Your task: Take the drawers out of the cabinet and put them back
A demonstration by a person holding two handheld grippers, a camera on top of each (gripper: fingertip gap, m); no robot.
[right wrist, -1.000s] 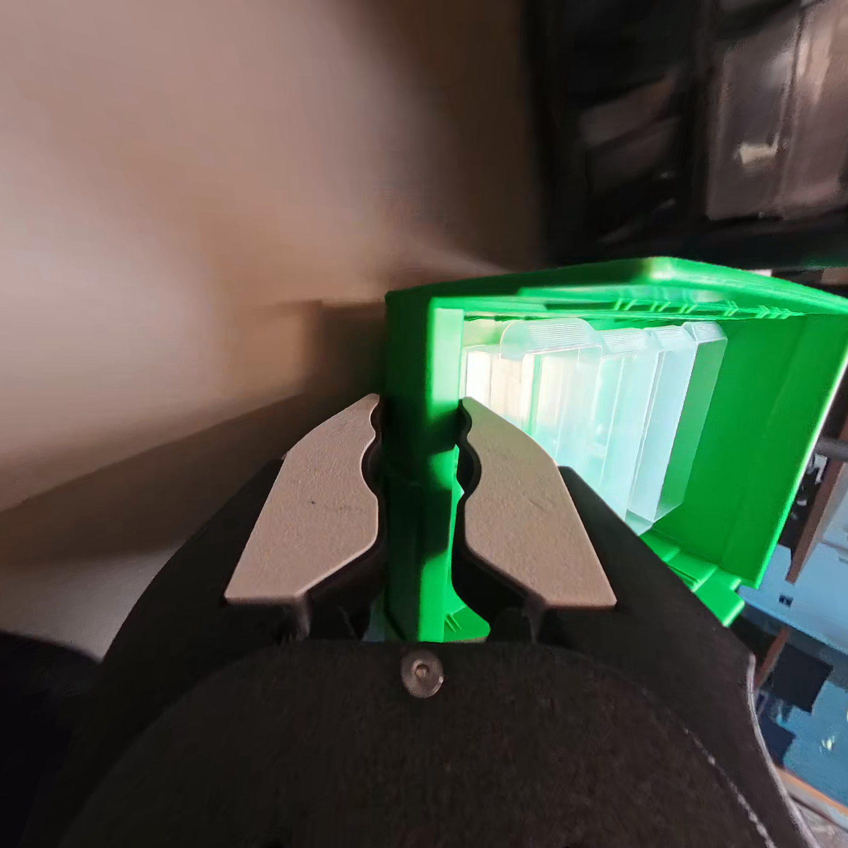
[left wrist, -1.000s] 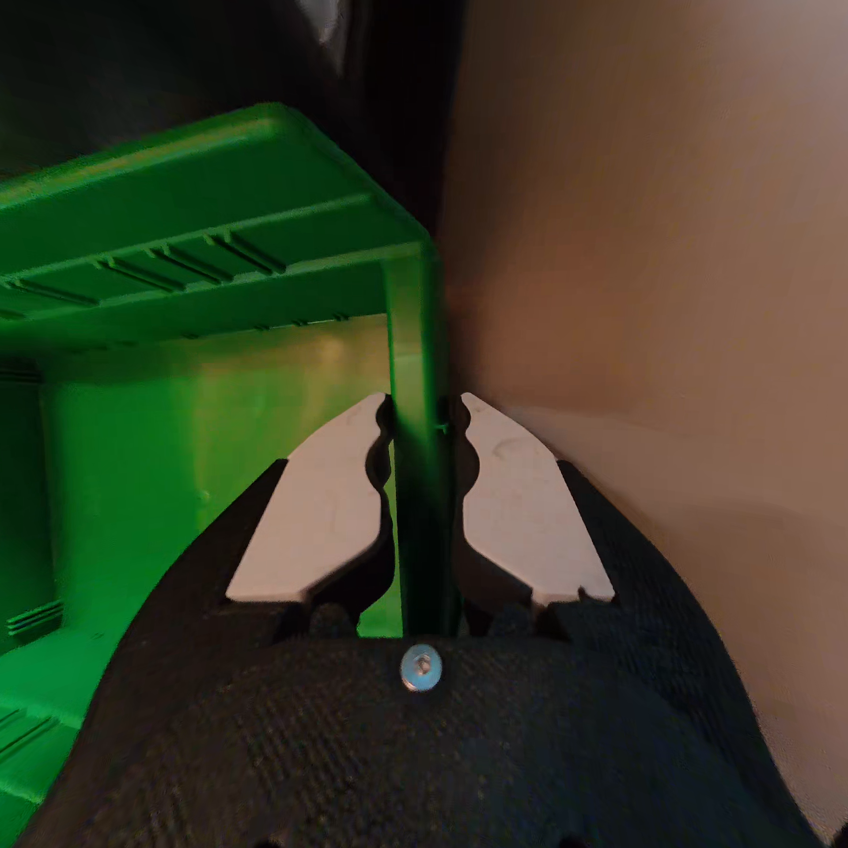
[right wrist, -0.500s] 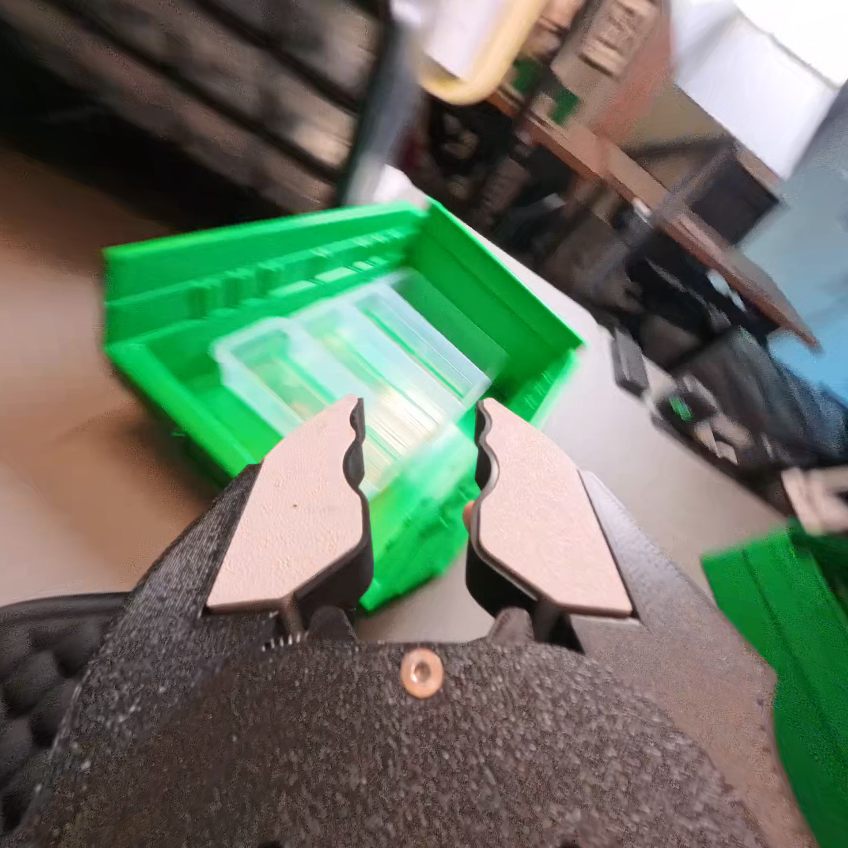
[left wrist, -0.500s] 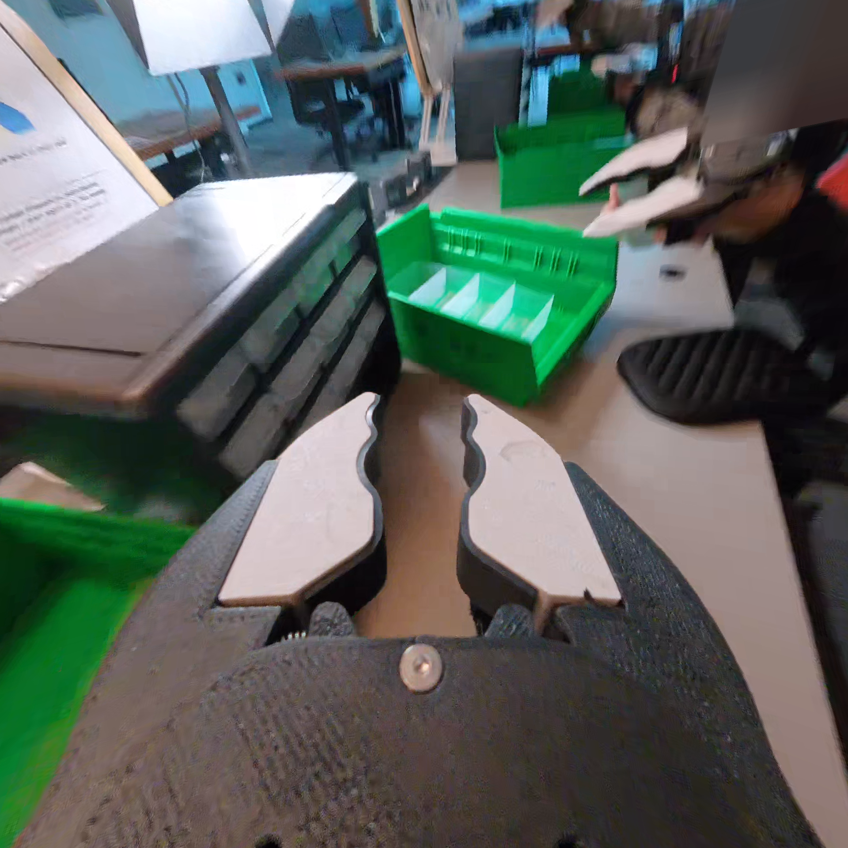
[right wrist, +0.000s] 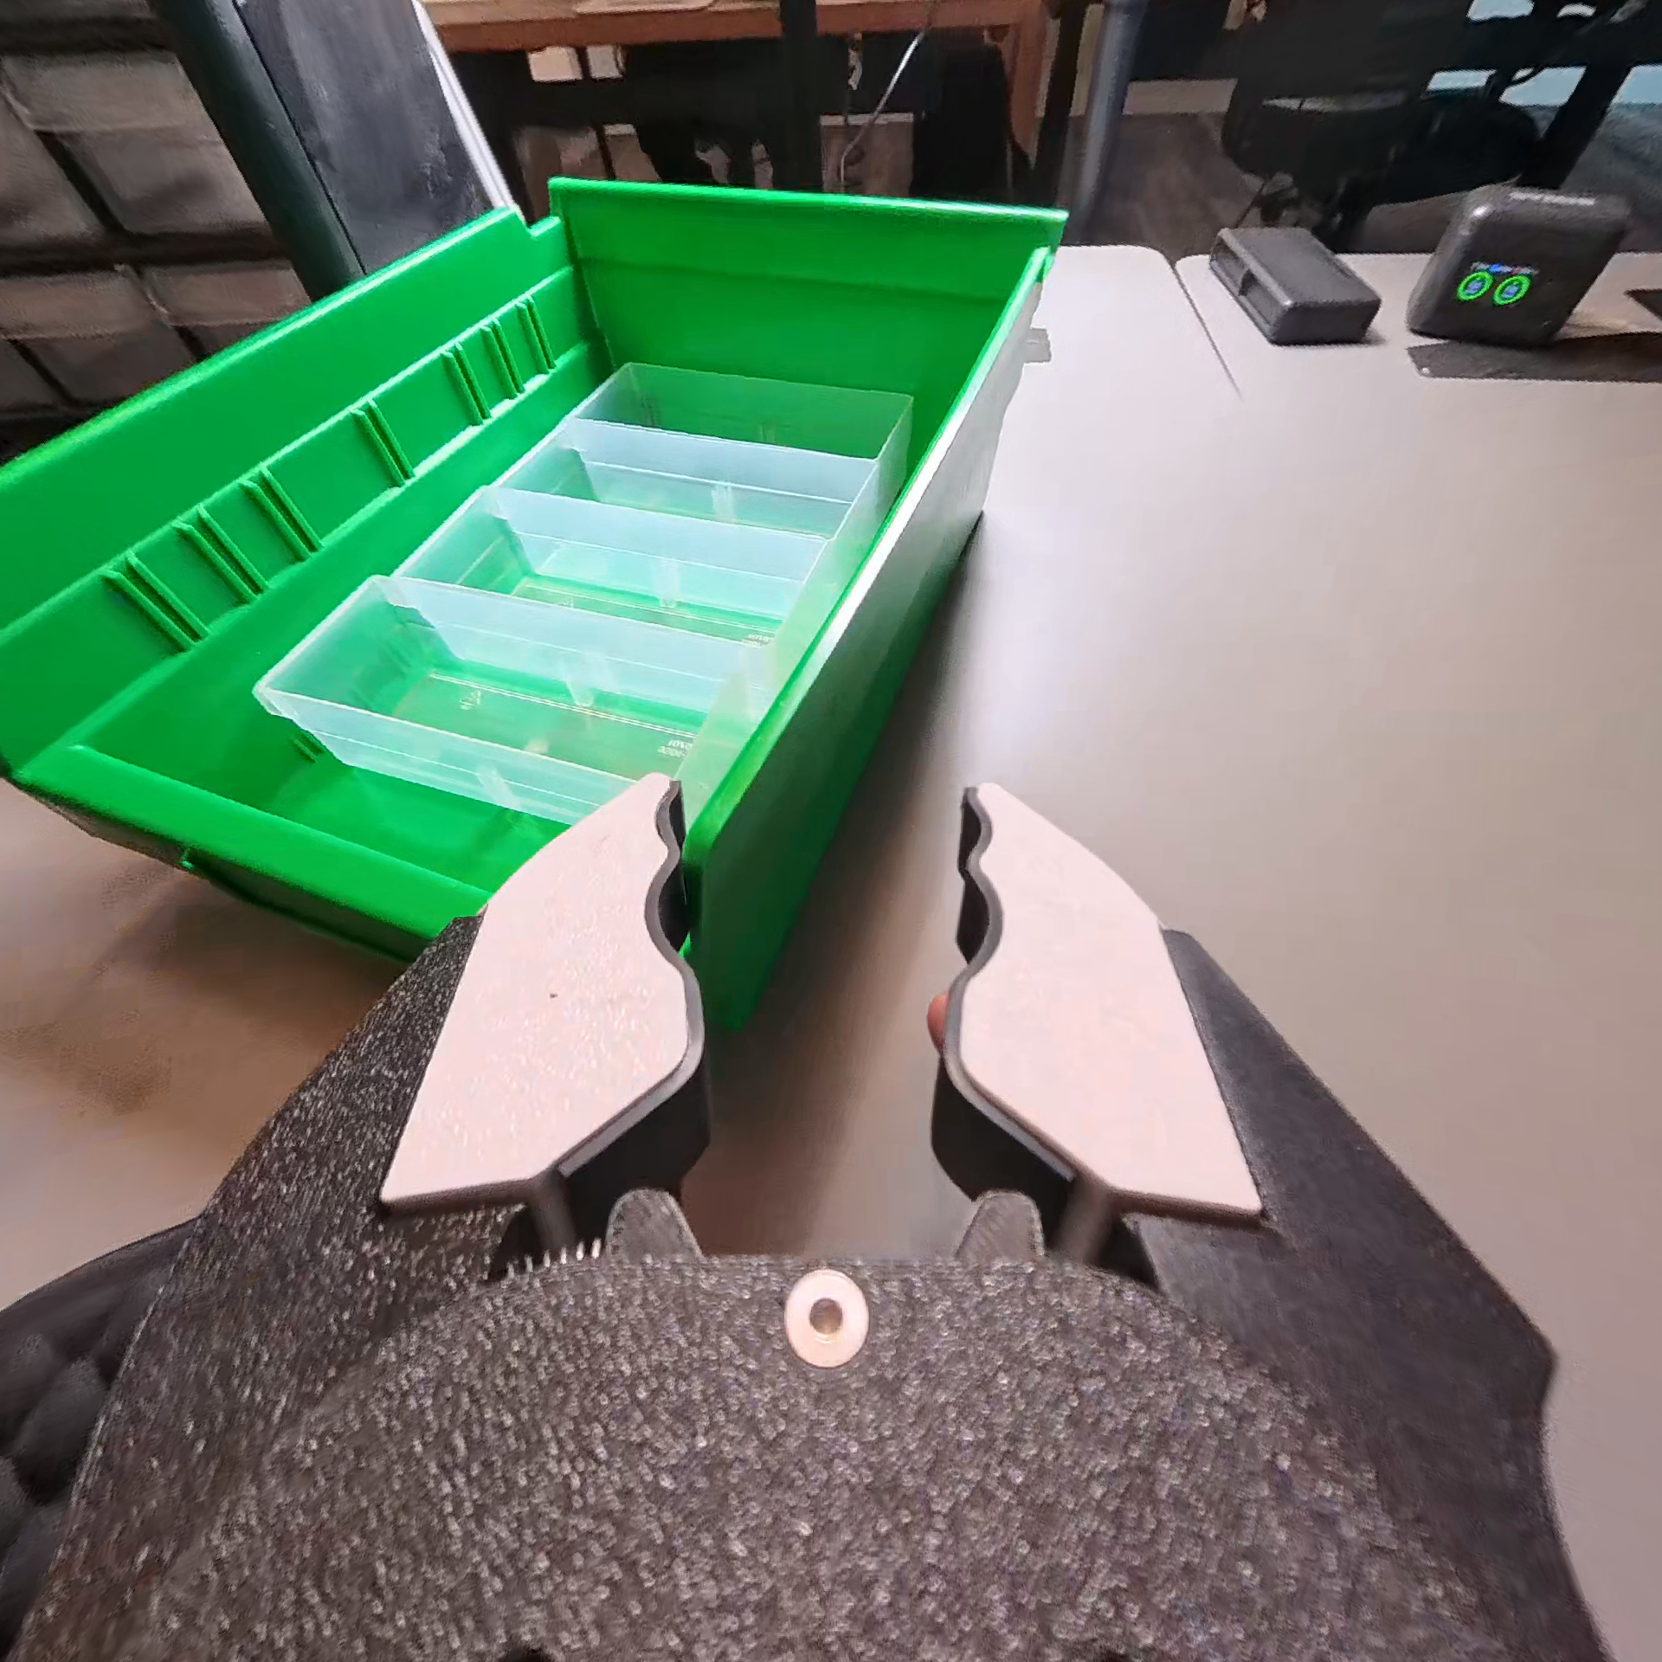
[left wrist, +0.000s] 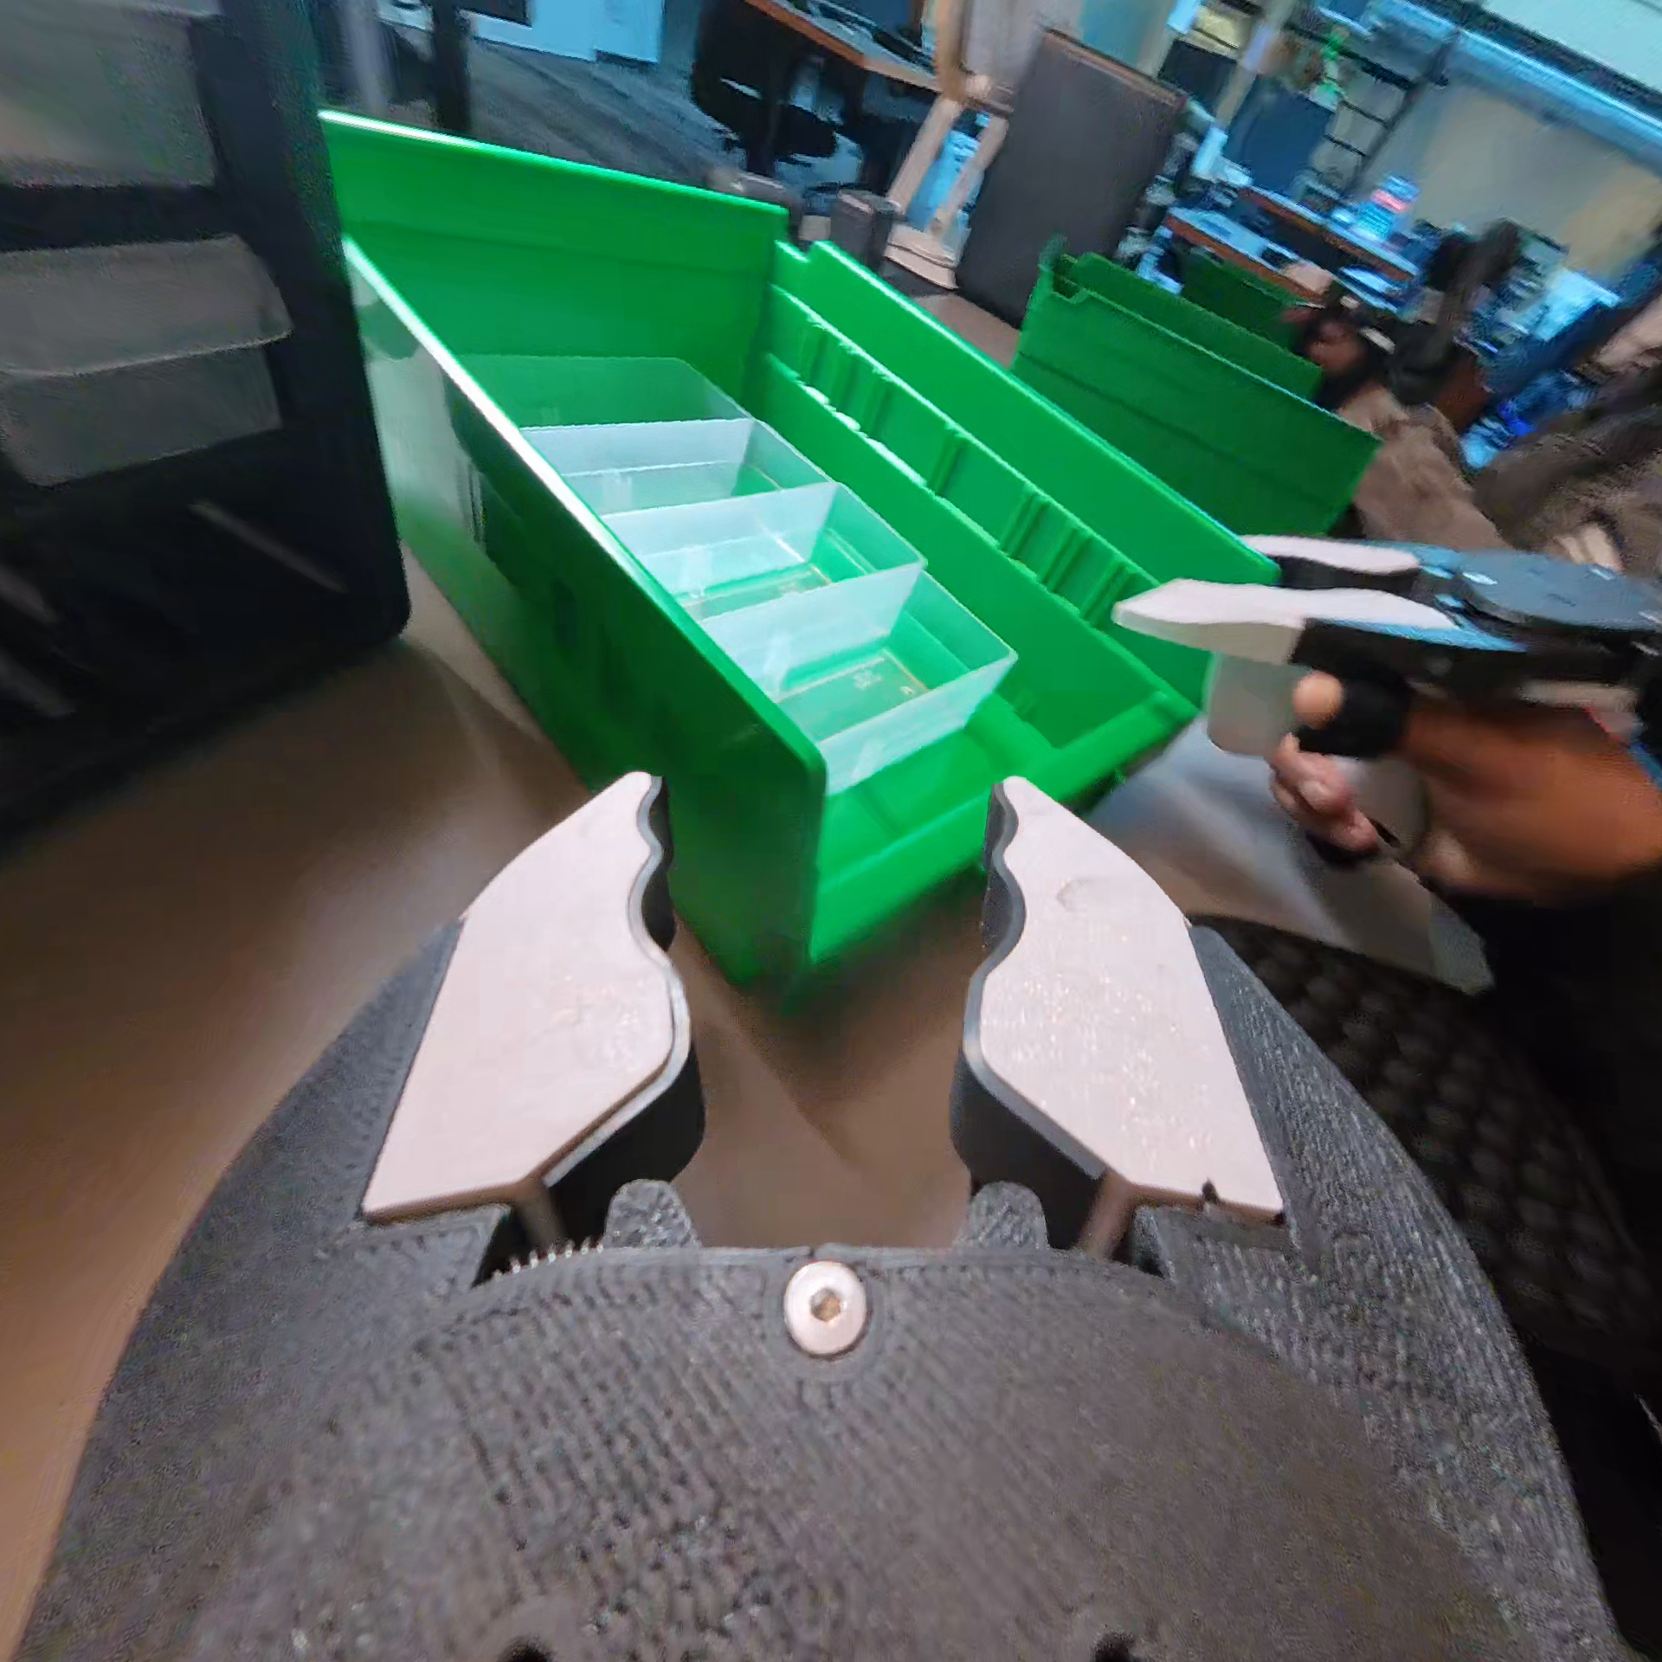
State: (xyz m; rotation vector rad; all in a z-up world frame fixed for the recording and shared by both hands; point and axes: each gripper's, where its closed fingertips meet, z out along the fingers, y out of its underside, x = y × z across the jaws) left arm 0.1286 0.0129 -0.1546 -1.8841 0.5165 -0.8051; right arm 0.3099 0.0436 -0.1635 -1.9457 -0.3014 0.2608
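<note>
A green bin [left wrist: 576, 594] stands on the table and holds a row of several clear plastic drawers [left wrist: 854, 665]. The black cabinet [left wrist: 180, 450] with grey drawers stands just left of it. My left gripper [left wrist: 826, 800] is open and empty, just short of the bin's near end. My right gripper [right wrist: 818, 800] is open and empty beside the bin's [right wrist: 791, 297] right wall, its left fingertip close to that wall. The drawers [right wrist: 504, 683] lie side by side inside. The cabinet [right wrist: 108, 180] shows at the upper left. The right gripper also shows in the left wrist view [left wrist: 1259, 594], held by a hand.
More green bins [left wrist: 1196, 405] stand farther back on the table. A black mat [left wrist: 1439, 1124] lies at the near right. Two small dark devices [right wrist: 1520, 270] sit at the far right of the grey table [right wrist: 1304, 719]. Desks and chairs are behind.
A second ago both grippers were shut on the green bin's walls. Both have let go, opened wide and drawn back; the bin now rests on the table.
</note>
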